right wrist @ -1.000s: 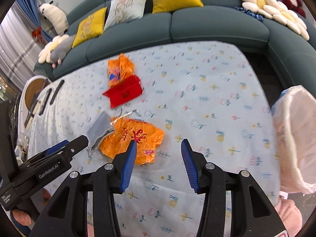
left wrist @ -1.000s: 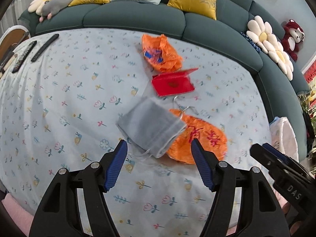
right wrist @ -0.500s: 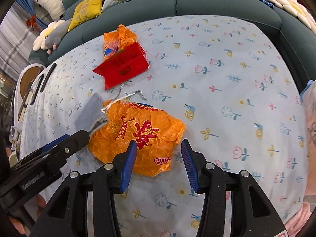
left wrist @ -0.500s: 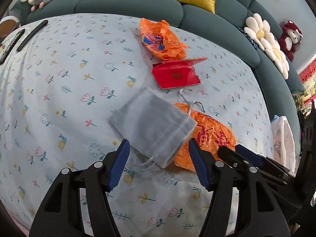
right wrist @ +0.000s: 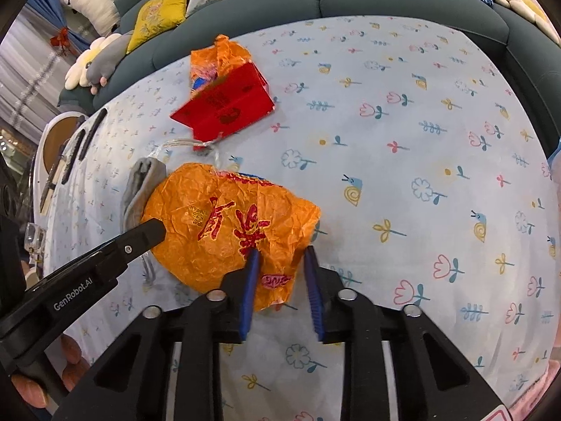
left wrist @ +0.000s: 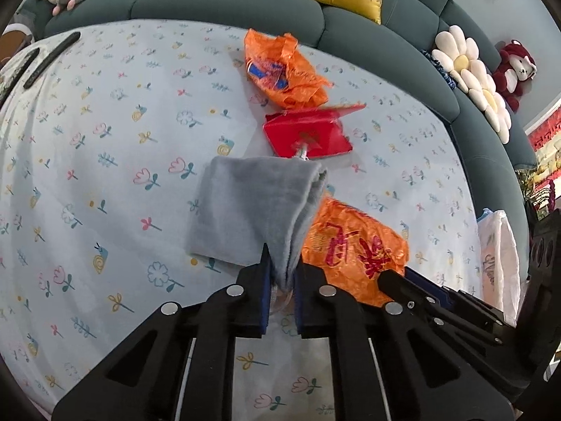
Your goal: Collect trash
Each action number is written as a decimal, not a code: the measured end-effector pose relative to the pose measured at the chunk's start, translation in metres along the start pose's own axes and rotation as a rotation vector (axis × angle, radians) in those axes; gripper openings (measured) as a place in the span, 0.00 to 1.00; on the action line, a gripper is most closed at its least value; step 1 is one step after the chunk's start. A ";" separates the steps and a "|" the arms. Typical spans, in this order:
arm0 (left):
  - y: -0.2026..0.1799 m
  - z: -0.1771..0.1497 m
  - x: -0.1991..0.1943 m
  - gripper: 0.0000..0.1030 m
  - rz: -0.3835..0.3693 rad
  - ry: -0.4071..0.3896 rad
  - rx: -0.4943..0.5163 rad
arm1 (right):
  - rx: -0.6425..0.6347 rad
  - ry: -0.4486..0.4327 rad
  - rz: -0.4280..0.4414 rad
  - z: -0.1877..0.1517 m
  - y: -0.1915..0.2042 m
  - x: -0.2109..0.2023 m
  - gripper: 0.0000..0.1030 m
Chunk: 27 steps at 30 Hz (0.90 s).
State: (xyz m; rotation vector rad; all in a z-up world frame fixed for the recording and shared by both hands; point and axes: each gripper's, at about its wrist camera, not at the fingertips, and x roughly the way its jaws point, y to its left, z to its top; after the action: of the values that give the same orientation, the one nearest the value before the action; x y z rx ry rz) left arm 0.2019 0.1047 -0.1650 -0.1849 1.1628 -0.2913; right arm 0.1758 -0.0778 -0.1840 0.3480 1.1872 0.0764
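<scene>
A grey fabric pouch [left wrist: 252,207] lies on the flowered tablecloth [left wrist: 105,175]. My left gripper [left wrist: 282,280] has its jaws closing, and the pads pinch the pouch's near edge. Beside it lies a crumpled orange bag [right wrist: 217,221] with red characters. My right gripper [right wrist: 280,270] has its jaws closing around that bag's near corner, which bunches up between the blue pads. Further back lie a red box [right wrist: 228,108] and a second orange bag [right wrist: 210,59]. The left gripper's finger [right wrist: 154,228] rests at the first orange bag's left edge.
A white plastic bag [left wrist: 498,256] hangs at the table's right edge. Dark remotes [left wrist: 52,58] lie at the far left. A clear cord [right wrist: 182,144] trails from the red box. A teal sofa [left wrist: 210,0] with cushions curves round the far side.
Both grippers sank closer to the table. The left jaws narrowed onto the grey pouch's edge. The right jaws narrowed around the orange bag's corner, which now bunches up.
</scene>
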 end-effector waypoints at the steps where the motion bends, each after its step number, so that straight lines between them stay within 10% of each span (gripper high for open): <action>1: -0.001 0.001 -0.003 0.09 0.002 -0.006 0.003 | 0.003 -0.006 0.007 0.001 0.000 -0.003 0.17; 27: -0.136 0.026 -0.133 0.09 -0.117 -0.250 0.153 | 0.025 -0.384 0.036 0.023 -0.053 -0.189 0.14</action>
State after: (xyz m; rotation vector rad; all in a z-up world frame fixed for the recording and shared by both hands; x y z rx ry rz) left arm 0.1596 0.0178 0.0013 -0.1504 0.8796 -0.4461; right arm 0.1187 -0.1779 -0.0240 0.3865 0.8026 0.0246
